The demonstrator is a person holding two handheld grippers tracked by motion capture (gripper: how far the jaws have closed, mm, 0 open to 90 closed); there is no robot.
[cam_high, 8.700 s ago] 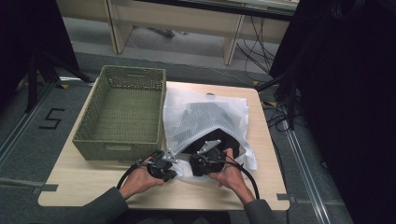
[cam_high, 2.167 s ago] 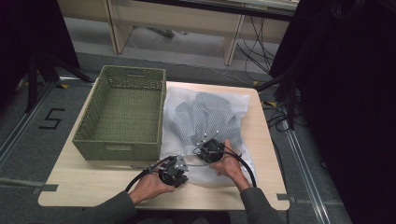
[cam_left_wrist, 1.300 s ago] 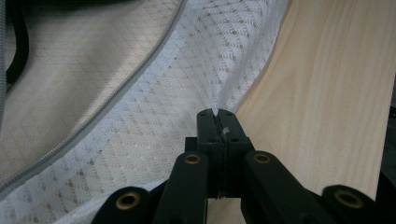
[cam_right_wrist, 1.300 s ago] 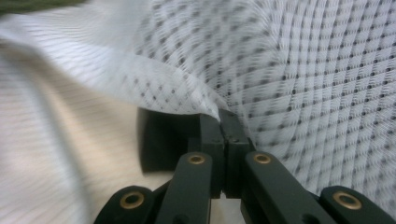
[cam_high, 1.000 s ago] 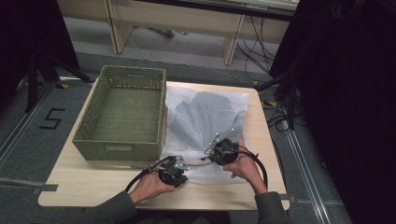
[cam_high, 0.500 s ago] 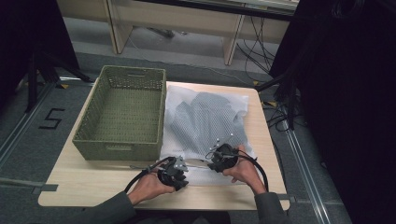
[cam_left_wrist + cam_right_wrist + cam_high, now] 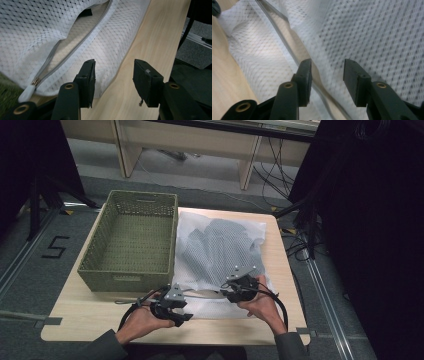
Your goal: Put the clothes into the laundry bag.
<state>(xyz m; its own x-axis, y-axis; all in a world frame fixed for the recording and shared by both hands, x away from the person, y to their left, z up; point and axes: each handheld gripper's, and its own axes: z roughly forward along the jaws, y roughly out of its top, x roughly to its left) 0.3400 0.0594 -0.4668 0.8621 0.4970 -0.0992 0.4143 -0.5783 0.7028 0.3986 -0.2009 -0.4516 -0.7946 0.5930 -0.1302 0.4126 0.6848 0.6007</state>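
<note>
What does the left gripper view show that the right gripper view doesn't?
Left gripper view: the zipper pull at the end of the grey zipper, the table's edge and the floor beyond it. Right gripper view: dark contents showing through the mesh at the right. Both: the white mesh bag with its zipper gaping, bare tabletop, and open tongs holding nothing, left and right.

Both forearms enter from the bottom edge. Left hand point(image 7: 141, 321) grips the left gripper point(image 7: 181, 312), jaws parted, nothing between them. Right hand point(image 7: 260, 301) holds the right gripper point(image 7: 229, 289) farther forward, jaws likewise spread apart, empty.
</note>
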